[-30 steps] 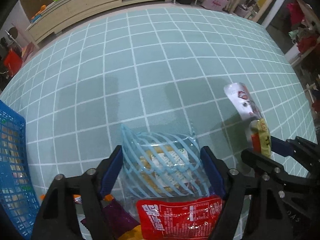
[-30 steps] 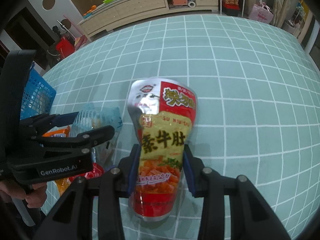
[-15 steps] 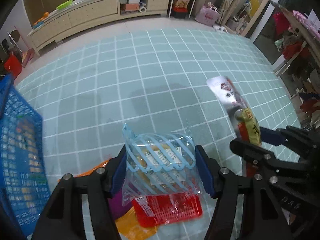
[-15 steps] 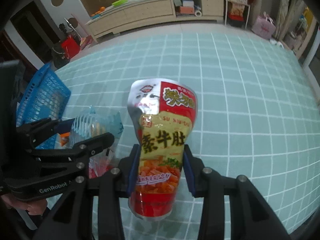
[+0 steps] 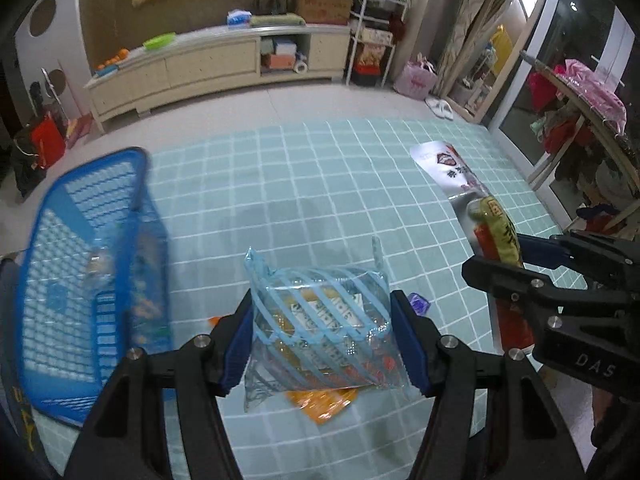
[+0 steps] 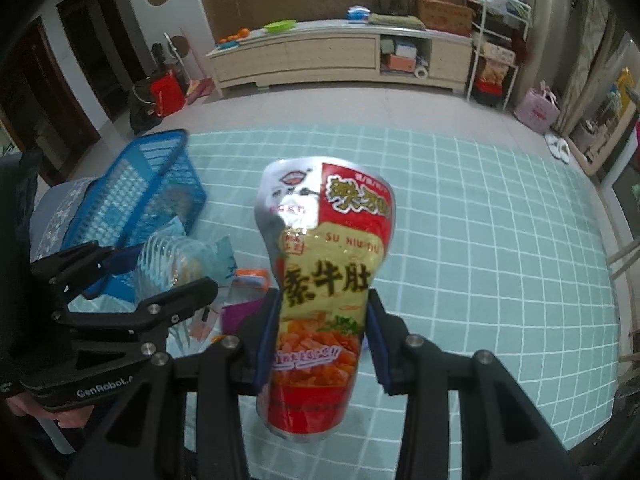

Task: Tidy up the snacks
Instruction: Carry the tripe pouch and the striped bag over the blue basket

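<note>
Left wrist view first: the left tool (image 5: 322,332) is pinching a clear packet with pale blue stripes (image 5: 320,320), blue pads pressed against both its sides, and the packet hangs in the air above the teal checked mat (image 5: 320,184). Under it an orange wrapper (image 5: 324,402) lies flat on the mat, and a small purple sachet (image 5: 419,303) peeps out just beside the right-hand pad. Now look left of the tool: there's the blue plastic basket (image 5: 80,248), tilted and blurred, with some packets already inside, too smeared to name. It lies just beside the left tool, on its left and slightly ahead.

Over in the right wrist view, the right tool (image 6: 320,338) is clamped on a tall red and yellow pouch printed SU NIU DU (image 6: 324,280), gripped at the lower half, long axis pointing straight forward along the fingers, top end flaring away from the camera. It too is held off the mat. The basket (image 6: 156,184) lies up and to the left from here, beyond the left tool (image 6: 132,280), so the left one is clearly nearer to it.

My guess: the striped packet goes in first with a short swing left, and the pouch must cross over or wait behind it. A few more snacks lie loose on the mat, so the job looks unfinished.
</note>
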